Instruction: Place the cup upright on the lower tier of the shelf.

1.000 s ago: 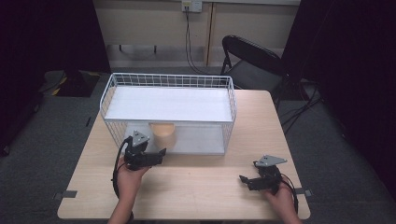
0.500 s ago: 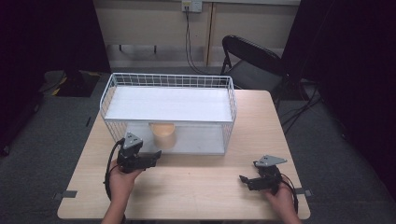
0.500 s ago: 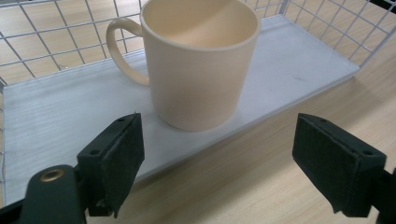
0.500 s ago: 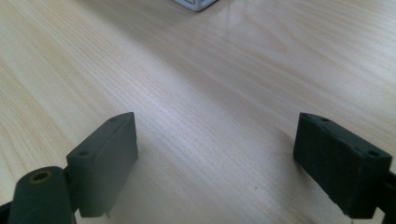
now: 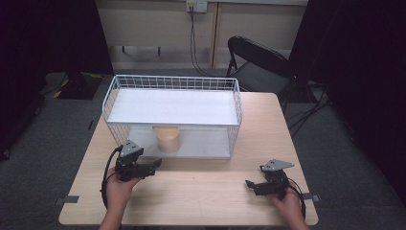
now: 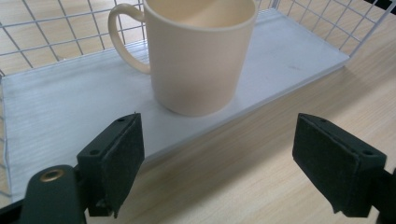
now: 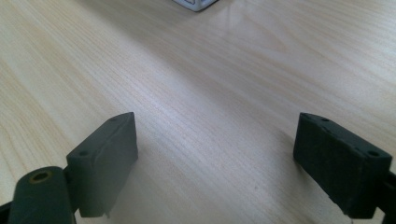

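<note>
1. Left gripper (image 5: 152, 167): black two-jaw tool w/ grey three-cornered plate on top, held in the person's left hand (image 5: 118, 188) at the near-left of the light wooden desk (image 5: 210, 191). Jaws wide apart, nothing between them. Points toward the rack front, just short of the lower shelf edge.
2. In the left gripper view the gripper (image 6: 219, 158) has its black pads (image 6: 122, 161) over bare desk wood, apart from the mug ahead.
3. Cream ceramic mug w/ loop handle (image 5: 168, 139): upright on the lower white shelf (image 5: 206, 146) of the white wire-mesh rack (image 5: 172, 103), left of shelf centre, near its front edge. In the left gripper view the mug (image 6: 198, 56) has its handle to the left; it's empty as far as visible.
4. Rack sits mid-desk toward the far side; upper white shelf is right above the mug.
5. Right gripper (image 5: 250, 185): same type, in the right hand (image 5: 287, 206) at the near-right of the desk, well apart from the rack. Jaws spread open, empty; right gripper view shows it (image 7: 217, 161) over plain wood.
6. Black folding chair (image 5: 261, 60) behind the desk, far right.
</note>
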`<action>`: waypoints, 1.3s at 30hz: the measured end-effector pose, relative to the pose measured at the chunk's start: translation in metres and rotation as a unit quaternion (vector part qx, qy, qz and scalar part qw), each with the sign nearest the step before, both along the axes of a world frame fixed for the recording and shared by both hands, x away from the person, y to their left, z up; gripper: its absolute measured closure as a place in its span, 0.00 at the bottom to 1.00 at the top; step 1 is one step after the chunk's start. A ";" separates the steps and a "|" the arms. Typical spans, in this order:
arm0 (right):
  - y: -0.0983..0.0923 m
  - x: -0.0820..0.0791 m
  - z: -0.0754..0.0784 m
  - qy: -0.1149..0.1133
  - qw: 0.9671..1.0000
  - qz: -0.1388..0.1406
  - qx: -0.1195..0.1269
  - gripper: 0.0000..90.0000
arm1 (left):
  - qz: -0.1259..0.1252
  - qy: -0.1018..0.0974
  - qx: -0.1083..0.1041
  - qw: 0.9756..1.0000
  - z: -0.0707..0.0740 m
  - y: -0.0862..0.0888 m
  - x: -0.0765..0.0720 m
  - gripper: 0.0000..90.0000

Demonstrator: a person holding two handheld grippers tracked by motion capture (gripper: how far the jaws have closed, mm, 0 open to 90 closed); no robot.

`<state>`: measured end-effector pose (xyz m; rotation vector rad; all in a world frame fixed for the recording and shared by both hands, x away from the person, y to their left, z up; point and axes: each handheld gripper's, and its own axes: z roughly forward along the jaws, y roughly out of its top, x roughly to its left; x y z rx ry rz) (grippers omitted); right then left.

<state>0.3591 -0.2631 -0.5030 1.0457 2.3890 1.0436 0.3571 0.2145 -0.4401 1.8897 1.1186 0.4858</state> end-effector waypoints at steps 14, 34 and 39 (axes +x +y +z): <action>0.000 0.000 0.000 0.000 1.000 -0.001 0.000 0.14 | -0.009 0.000 -0.005 1.000 -0.011 0.015 -0.009 0.19; 0.000 0.000 0.000 0.000 1.000 0.000 0.000 0.14 | -0.016 0.022 0.003 1.000 -0.036 0.040 -0.018 0.19; 0.000 0.000 0.000 0.000 1.000 0.000 0.000 0.15 | -0.022 0.033 0.019 0.999 -0.044 0.043 -0.019 0.18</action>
